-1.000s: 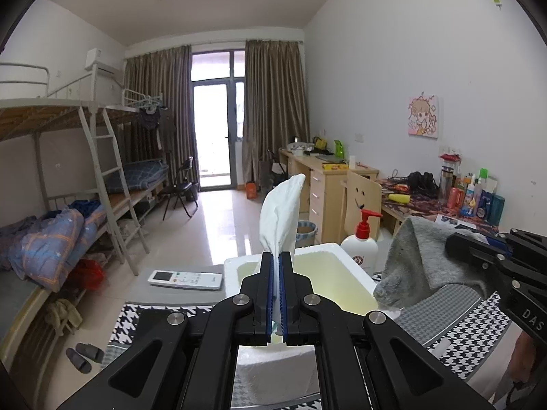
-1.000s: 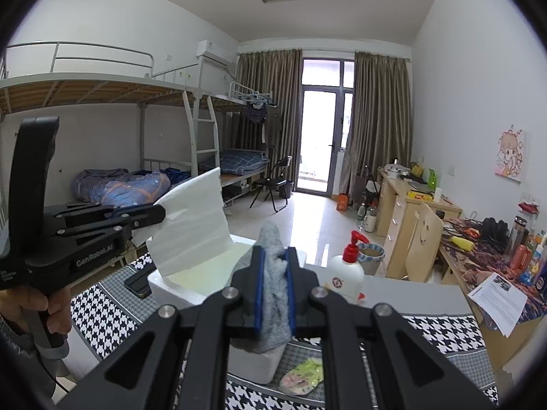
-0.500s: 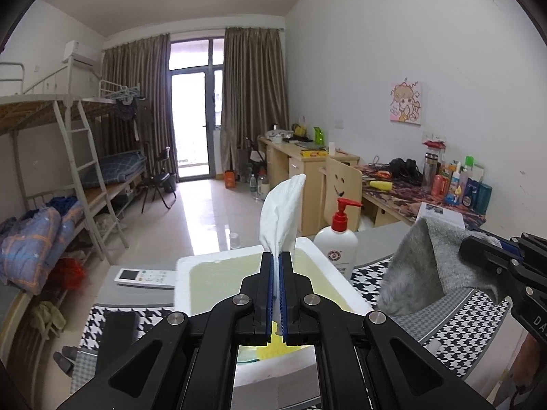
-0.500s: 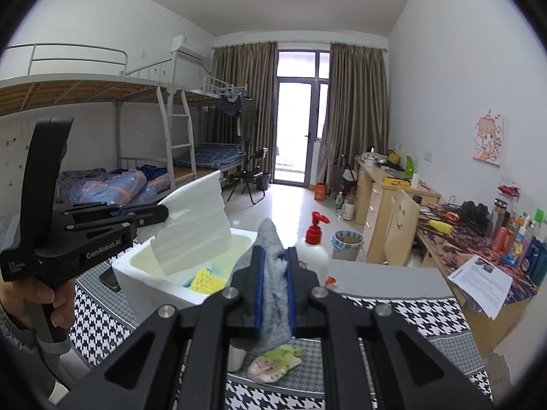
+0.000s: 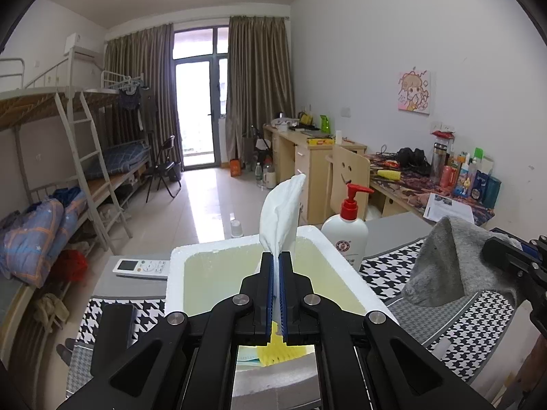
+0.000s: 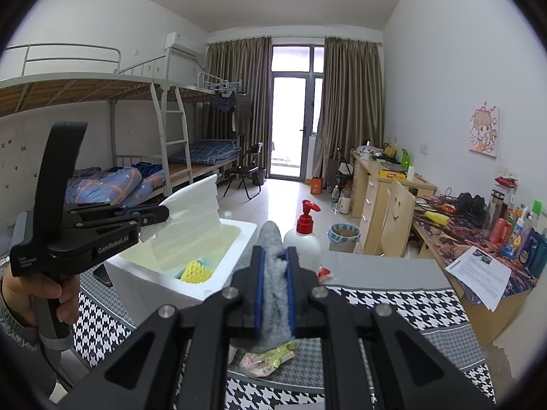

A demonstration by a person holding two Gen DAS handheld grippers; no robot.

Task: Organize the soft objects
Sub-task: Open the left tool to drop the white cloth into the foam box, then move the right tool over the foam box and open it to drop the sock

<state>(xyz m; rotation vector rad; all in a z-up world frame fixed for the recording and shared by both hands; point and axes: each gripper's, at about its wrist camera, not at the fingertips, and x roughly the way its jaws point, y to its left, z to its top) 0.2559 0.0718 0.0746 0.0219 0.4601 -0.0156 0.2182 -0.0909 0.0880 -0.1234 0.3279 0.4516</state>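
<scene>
Our left hand-held gripper (image 5: pixel 276 294) pinches the white cloth (image 5: pixel 281 212) over the foam box (image 5: pixel 177 256), the right hand-held gripper (image 6: pixel 275 294) pinches the grey cloth (image 6: pixel 273 273) beside that box, and we judge either limp cloth could drape over the box's rim if released off-centre.

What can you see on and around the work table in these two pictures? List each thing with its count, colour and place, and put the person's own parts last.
Foam box: one, white, on the table, open-topped.
Sponge: one, yellow, inside the box.
Tissue: one, white, held above the box.
Sock: one, grey, held right of the box.
Pump bottle: one, white with red pump, behind the box.
Remote control: one, white, left of the box.
Tablecloth: one, black-and-white houndstooth, over the table.
Small packet: one, pink-green, under the sock.
Left gripper: black, jaws shut on the tissue.
Right gripper: black, jaws shut on the sock.
Hand: one, holding the left gripper.
</scene>
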